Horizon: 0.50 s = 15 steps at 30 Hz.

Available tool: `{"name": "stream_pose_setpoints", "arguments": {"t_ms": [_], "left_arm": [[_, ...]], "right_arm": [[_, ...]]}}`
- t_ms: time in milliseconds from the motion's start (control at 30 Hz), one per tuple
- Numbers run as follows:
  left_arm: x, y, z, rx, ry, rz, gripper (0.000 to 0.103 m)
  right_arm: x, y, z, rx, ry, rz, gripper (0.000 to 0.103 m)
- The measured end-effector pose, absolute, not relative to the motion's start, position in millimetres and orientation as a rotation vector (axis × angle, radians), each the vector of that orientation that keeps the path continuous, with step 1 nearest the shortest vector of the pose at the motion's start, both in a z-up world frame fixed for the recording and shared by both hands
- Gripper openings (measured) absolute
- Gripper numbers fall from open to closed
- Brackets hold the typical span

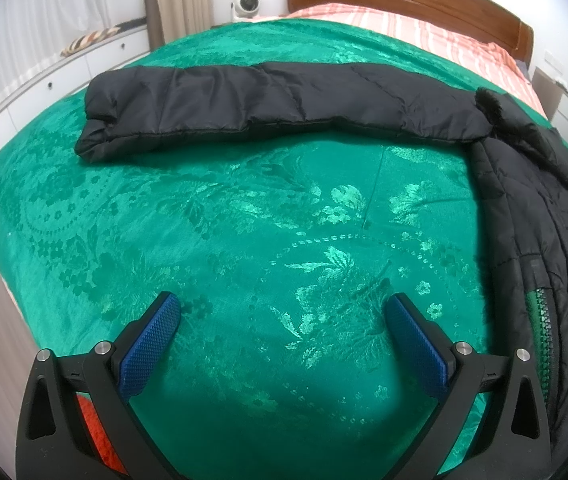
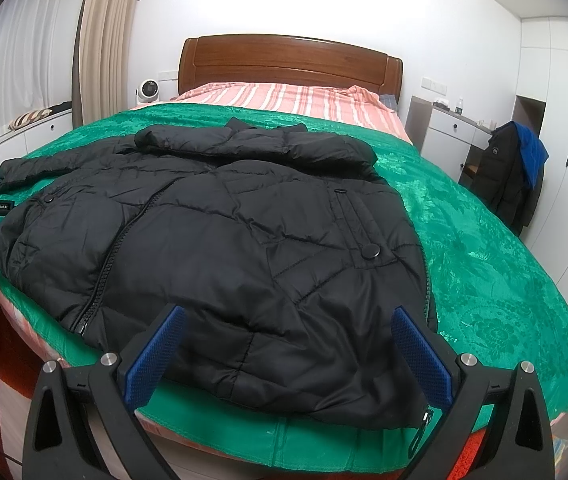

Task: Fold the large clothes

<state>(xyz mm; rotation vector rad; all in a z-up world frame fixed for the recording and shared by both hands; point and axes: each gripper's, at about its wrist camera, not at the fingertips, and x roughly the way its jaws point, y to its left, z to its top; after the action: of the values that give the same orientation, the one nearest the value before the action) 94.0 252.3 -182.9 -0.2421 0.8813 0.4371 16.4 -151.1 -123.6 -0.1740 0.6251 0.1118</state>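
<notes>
A black jacket (image 2: 220,240) is lying spread on the green cover (image 2: 484,248) of the bed, filling the middle of the right wrist view, with its zipper (image 2: 104,276) running down toward the lower left of the frame. One sleeve (image 1: 268,100) is stretching out flat across the upper part of the left wrist view, while the body of the jacket is showing only at the right edge there.

The right gripper (image 2: 288,354) is hanging over the lower hem of the jacket — its blue pads (image 2: 152,356) are standing wide apart and are holding nothing. The left gripper (image 1: 284,344) is hovering above bare green cover at the bottom of its view, also with its fingers apart and empty.

At the upper middle, a wooden headboard (image 2: 288,68) is standing behind a striped pink sheet (image 2: 284,100). At the right edge, another dark coat (image 2: 504,176) is hanging near a white cupboard.
</notes>
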Motion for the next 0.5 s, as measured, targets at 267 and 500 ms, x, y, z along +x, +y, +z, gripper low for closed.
{"name": "stream_pose_setpoints", "arguments": {"t_ms": [267,500], "left_arm": [[97,279,-168,-0.459,0.901,0.364,0.103],[97,357,-163,-0.919,0.710,0.295,0.103]], "right_arm": [[17,-153,-123,-0.163,0.629,0.116,0.101],[20,-145,-128,-0.202,0.652,0.121,0.101]]}}
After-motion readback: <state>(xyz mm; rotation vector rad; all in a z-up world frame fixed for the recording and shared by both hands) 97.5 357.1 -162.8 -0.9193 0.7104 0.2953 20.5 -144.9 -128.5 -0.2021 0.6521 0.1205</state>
